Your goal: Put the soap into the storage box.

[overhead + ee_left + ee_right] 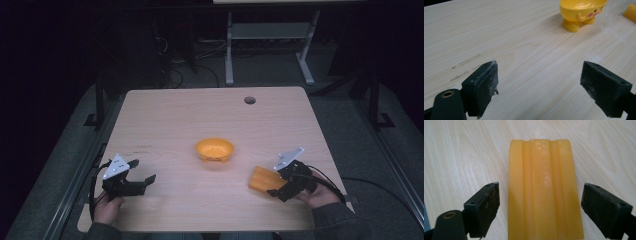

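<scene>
Right hand-held gripper (540,202) straddles the orange ridged block (544,190)
Its jaws gape either side, not touching the block, near the bench's (175,115) right edge; left hand-held gripper (142,172) open, empty, front-left.

Near the middle of the pale wooden surface (165,120): yellow footed plastic bowl (214,149). Right of it and nearer: ridged orange plastic block (265,179), lying flat between the open right tongs (276,183). Far left, near edge: left tongs (141,170), spread over bare wood.
</scene>
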The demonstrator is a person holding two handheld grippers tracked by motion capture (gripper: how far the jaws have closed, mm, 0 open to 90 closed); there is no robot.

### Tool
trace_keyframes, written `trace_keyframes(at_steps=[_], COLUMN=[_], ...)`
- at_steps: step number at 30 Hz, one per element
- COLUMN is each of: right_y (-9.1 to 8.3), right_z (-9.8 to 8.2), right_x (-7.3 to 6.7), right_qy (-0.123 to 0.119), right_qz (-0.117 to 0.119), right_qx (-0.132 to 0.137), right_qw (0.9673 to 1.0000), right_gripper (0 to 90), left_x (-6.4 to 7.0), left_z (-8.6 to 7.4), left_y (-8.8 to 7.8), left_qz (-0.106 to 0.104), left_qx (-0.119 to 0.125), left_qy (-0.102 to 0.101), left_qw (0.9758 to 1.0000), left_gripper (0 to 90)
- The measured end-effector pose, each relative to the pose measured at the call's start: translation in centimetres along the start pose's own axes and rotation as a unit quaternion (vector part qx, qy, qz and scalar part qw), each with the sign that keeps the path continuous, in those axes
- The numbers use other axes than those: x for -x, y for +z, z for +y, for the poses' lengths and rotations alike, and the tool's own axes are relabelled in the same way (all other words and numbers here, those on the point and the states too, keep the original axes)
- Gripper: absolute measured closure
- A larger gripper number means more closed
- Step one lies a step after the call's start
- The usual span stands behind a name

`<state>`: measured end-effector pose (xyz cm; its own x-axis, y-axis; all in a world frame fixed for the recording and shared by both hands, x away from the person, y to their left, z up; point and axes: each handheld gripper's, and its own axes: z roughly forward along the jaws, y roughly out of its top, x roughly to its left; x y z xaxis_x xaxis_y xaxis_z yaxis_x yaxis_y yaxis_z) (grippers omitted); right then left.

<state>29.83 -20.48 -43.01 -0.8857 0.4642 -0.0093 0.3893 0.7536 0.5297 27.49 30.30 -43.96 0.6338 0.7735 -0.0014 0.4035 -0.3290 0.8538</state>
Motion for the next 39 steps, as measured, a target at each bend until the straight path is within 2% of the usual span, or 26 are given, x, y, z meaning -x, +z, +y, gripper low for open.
trace_keyframes(at_steps=[9,17,33,39], right_y=[1.2,2.3,3.3,3.5], right_z=[0.7,1.0,1.3,1.4], right_x=[0.2,0.3,0.5,0.5], right_qy=[-0.013,-0.013,-0.021,-0.021], right_qz=[0.0,0.007,0.004,0.009], right_qx=[-0.019,-0.036,-0.056,-0.056], right_qw=[0.9997,0.9993,0.9982,0.9982], right_gripper=[14.5,14.6,15.7,18.2], left_x=[0.0,0.0,-0.1,-0.1], left_z=[0.0,0.0,0.0,0.0], left_y=[0.0,0.0,-0.1,-0.1], left_qz=[-0.001,-0.001,0.0,0.0], left_qx=[0.0,0.0,-0.003,-0.002], left_qy=[0.001,0.0,0.003,0.003], left_qw=[1.0,1.0,1.0,1.0], left_gripper=[14.1,14.1,14.1,14.1])
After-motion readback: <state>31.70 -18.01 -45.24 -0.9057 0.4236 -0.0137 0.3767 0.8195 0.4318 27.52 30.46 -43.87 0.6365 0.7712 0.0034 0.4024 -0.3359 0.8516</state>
